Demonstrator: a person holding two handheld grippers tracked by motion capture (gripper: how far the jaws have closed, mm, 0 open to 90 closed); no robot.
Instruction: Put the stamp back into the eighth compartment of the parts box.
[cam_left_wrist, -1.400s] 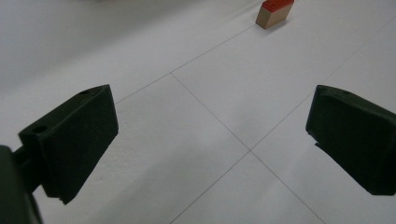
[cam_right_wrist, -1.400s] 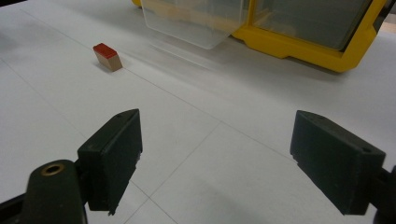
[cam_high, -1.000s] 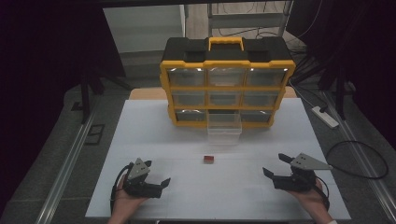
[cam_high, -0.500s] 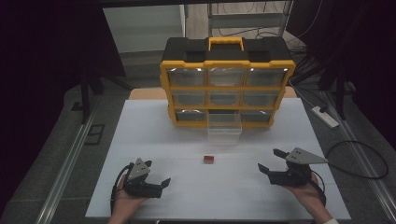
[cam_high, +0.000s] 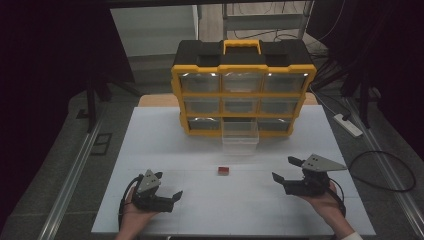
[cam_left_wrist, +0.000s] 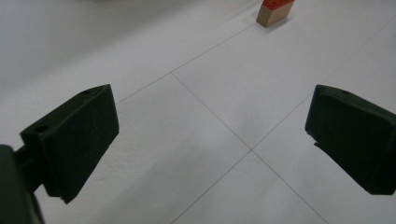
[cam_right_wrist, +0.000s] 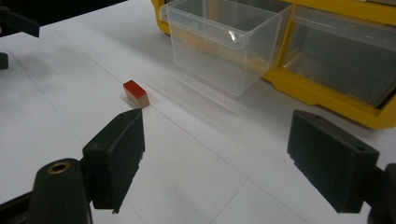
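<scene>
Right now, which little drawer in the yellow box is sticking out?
The bottom middle drawer of the organizer. It is pulled forward over the table; the other eight sit flush.

The white counter (cam_high: 165, 145) is bare across the lower half of the high view, so there is lots of room to move. Only a small red block (cam_high: 223, 171) sits in the middle. Above it, a clear drawer (cam_high: 240, 136) sticks out from the big yellow box (cam_high: 243, 95), blocking the top.
</scene>
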